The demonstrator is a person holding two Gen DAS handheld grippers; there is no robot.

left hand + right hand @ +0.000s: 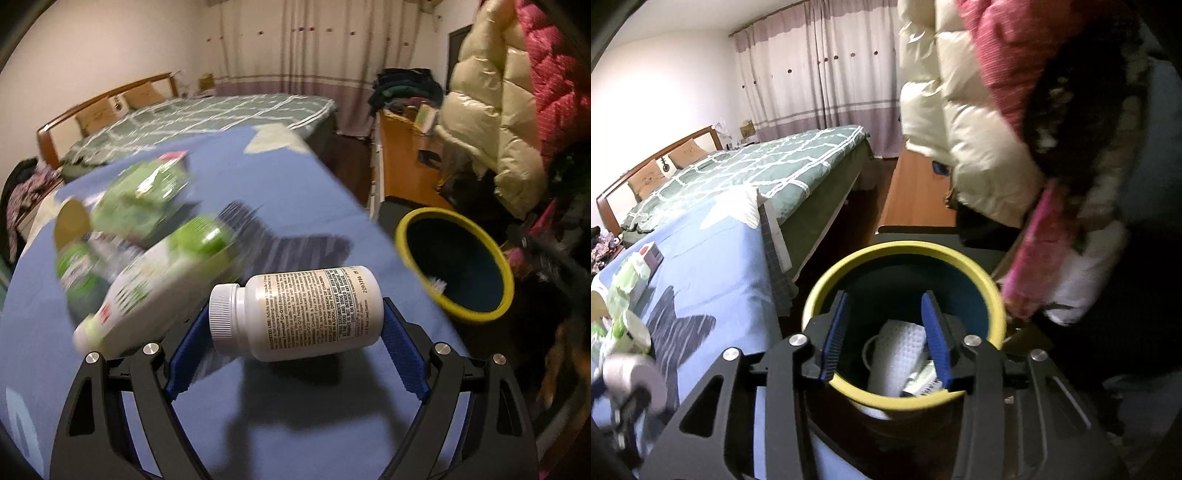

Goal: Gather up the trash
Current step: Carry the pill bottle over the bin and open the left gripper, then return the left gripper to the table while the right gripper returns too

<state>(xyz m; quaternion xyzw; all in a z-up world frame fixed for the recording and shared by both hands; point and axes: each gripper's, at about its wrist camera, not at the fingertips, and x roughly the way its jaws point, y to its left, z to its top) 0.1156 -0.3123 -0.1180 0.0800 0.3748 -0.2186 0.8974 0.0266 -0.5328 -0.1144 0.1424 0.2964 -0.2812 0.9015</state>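
My left gripper [295,311] is shut on a white pill bottle [306,314], which lies crosswise between the blue pads, cap to the left, lifted above the blue sheet [288,192]. To its left lie blurred green-and-white packets [147,199] and a white-and-green bottle [155,288]. The yellow-rimmed bin [476,314] stands off the sheet's right edge. In the right wrist view my right gripper [885,297] hangs open over the bin [905,247], its pads apart and touching nothing. Inside the bin lie a white textured roll [897,354] and a small packet [923,382].
A bed with a green checked quilt [768,166] stands behind the blue sheet. Cream and pink puffy jackets [960,129] hang close over the bin's right side. A wooden cabinet [406,162] and dark floor lie beyond the bin.
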